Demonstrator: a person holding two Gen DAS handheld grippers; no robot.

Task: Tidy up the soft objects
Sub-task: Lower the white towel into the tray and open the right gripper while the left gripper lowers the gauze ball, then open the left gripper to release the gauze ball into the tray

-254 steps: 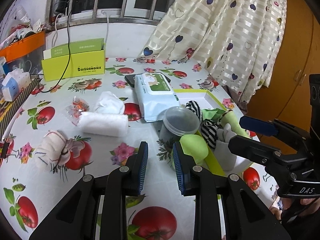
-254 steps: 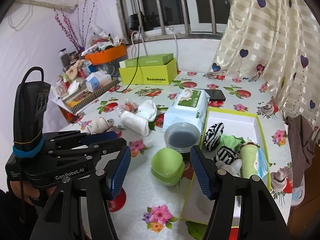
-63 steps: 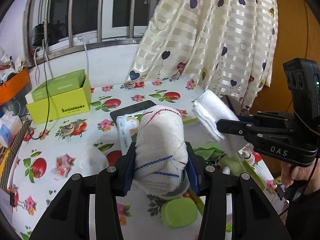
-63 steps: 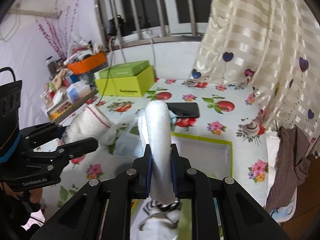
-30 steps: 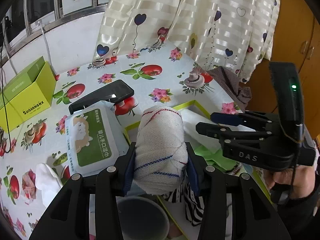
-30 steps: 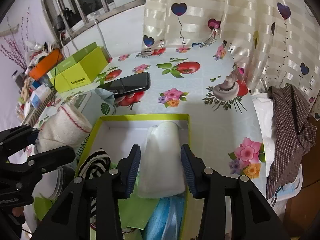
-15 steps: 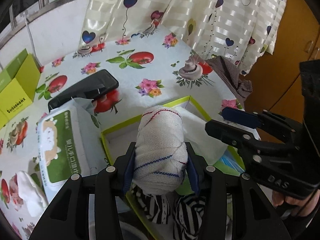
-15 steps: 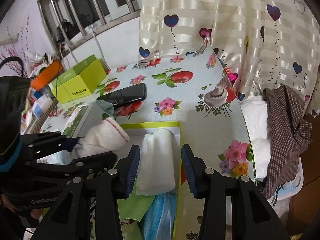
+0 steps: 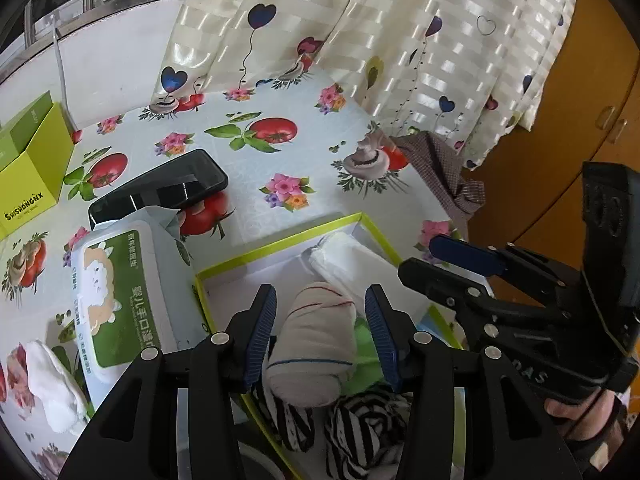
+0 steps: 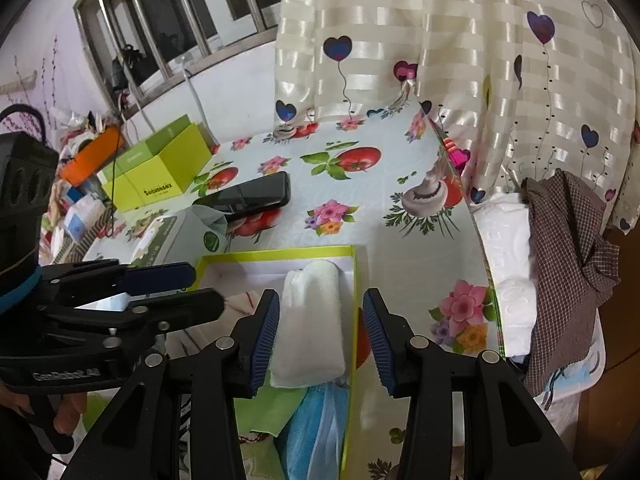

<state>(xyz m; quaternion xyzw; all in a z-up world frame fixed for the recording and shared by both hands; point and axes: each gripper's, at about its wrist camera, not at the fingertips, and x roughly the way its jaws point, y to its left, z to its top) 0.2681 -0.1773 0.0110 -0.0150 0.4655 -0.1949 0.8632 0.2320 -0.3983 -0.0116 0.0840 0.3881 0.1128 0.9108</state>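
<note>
Two grippers were held over the far end of a shallow green-rimmed tray (image 9: 280,243) that was set on the flower-and-tomato table (image 9: 256,184), evidently so that soft pieces could be laid into the last bare patch of its white floor rather than onto the heap at its near end. That near end was already filled with green cloth (image 10: 272,408), a blue mask-like piece (image 10: 316,420) and two black-and-white striped bundles (image 9: 360,432), which probably explains why the newest pieces were placed side by side towards the far rim. A wipes pack (image 9: 120,300) was seen just beside the tray's left wall, with a dark phone (image 9: 160,192) beyond it, neither a matter for sorting. The white folded towel (image 10: 312,328) lay inside the tray against its right-hand wall, its long axis running from near to far, one short end pointing at the far rim; the right gripper (image 10: 320,332) was poised above it with its jaws apart and clear of the cloth on both sides. The rolled cloth with red and blue stitching (image 9: 312,344) lay next to the towel, resting partly on the green cloth, its long axis roughly parallel, its rounded red-stitched end pointing away towards the far rim. The left gripper (image 9: 320,332) straddled it with jaws apart, a gap showing at each pad. One white sock-like piece (image 9: 52,384) was left on the table outside the tray.
</note>
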